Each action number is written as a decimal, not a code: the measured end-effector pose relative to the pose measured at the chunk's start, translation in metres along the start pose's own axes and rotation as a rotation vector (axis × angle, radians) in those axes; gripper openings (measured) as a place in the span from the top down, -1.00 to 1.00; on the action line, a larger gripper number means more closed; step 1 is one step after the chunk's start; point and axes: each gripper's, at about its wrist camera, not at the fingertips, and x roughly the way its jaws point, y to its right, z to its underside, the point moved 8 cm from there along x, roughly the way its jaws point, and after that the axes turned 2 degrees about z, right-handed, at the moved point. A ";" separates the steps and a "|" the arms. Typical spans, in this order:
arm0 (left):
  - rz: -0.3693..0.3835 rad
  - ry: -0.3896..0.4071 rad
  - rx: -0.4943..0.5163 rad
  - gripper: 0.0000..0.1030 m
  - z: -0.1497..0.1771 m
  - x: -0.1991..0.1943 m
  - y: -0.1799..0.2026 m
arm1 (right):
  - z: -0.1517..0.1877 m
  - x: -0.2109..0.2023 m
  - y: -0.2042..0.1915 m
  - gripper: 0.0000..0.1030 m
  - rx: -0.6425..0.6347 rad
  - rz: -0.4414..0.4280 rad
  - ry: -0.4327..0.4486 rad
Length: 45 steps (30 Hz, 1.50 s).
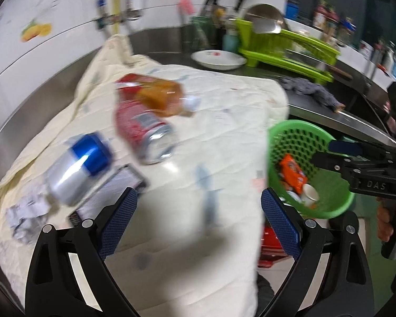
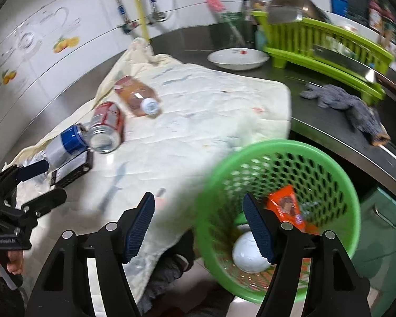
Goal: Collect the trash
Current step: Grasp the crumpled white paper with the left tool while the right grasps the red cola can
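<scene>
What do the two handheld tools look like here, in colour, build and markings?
Both are matte black plastic. The left tool and right tool each have two angled fingers faced with blue textured pads, joined by silver pivot pins. The right one's body shows raised "DAS" lettering. No cables are visible.

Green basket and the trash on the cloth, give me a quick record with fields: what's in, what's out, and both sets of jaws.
basket: green basket, beside the cloth's edge
in basket: orange wrapper, white cup
cloth: cream cloth over the steel counter
on cloth: red can, blue-and-silver can, brown bottle with white cap, dark flat packet, crumpled paper
left gripper: jaws open, empty
right gripper: jaws open, empty, one finger over the basket
</scene>
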 end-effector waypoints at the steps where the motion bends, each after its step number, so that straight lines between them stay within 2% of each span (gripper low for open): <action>1: -0.013 0.003 -0.012 -0.81 0.001 -0.003 -0.009 | -0.002 0.002 -0.007 -0.30 -0.011 -0.007 -0.001; 9: -0.136 0.029 -0.150 -0.81 0.004 -0.028 -0.101 | -0.026 0.014 -0.068 -0.30 -0.093 -0.065 0.000; 15: -0.259 0.029 -0.259 -0.81 0.014 -0.046 -0.177 | -0.040 0.026 -0.107 -0.31 -0.144 -0.102 -0.005; 19: -0.286 0.010 -0.333 -0.81 0.026 -0.050 -0.214 | -0.050 0.038 -0.128 -0.31 -0.169 -0.122 -0.015; 24: -0.247 -0.026 -0.429 -0.81 0.042 -0.042 -0.247 | -0.063 0.056 -0.148 -0.38 -0.176 -0.141 -0.031; 34: -0.133 -0.067 -0.511 -0.78 0.060 -0.016 -0.261 | -0.085 0.095 -0.167 -0.49 -0.176 -0.149 -0.077; 42: -0.064 -0.089 -0.531 -0.48 0.064 0.002 -0.261 | -0.097 0.124 -0.173 -0.49 -0.185 -0.129 -0.110; 45: -0.042 -0.095 -0.523 -0.28 0.064 0.006 -0.258 | -0.104 0.136 -0.177 -0.49 -0.192 -0.121 -0.120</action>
